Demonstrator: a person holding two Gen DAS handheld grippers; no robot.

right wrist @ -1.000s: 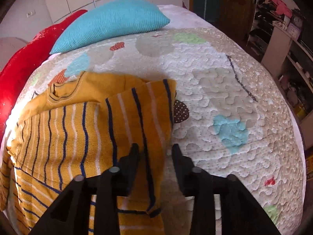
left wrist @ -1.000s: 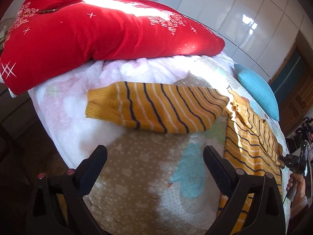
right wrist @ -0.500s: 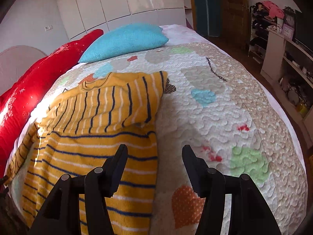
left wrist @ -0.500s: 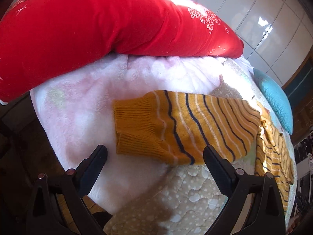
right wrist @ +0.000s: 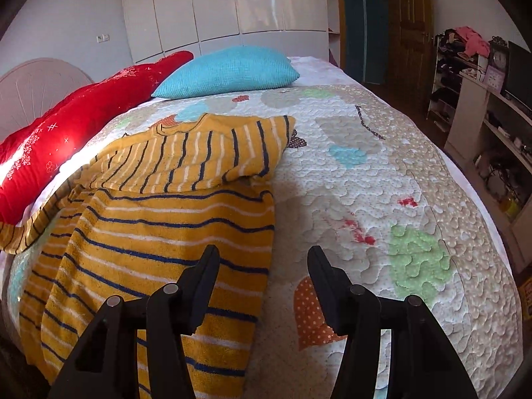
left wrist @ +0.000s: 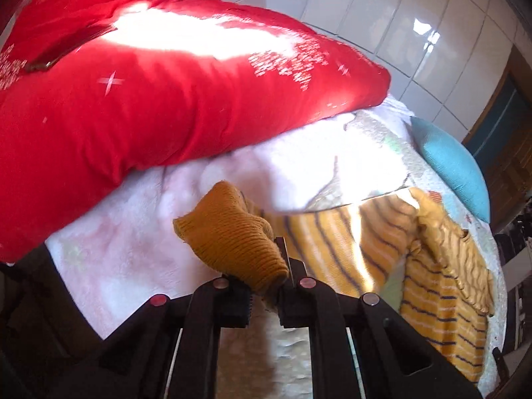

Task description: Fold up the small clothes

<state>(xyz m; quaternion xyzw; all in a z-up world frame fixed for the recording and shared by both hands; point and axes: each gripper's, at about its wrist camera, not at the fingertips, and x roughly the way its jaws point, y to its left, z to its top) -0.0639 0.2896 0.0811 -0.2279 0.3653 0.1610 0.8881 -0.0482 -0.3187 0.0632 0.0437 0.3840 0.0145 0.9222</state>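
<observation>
— Mustard cuff: who holds it?
— Left gripper, angled down, clamped shut on it. Right gripper hangs apart over the sweater.
— Setting?
— Quilted bed, red pillow, blue cushion, white wardrobe.

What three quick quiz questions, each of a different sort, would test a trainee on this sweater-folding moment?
1. True or false: the right gripper is clamped on the striped sweater.
2. Which part of the sweater does the left gripper hold? A) collar B) sleeve cuff C) bottom hem
3. Fill in: the sweater's right sleeve lies folded across its ____.

Key
1. False: its jaws are open, hovering over the sweater's edge and the quilt, gripping nothing.
2. B: the jaws have just closed on the plain mustard cuff, near the red pillow.
3. Chest, just below the collar, short of the blue pillow.
</observation>
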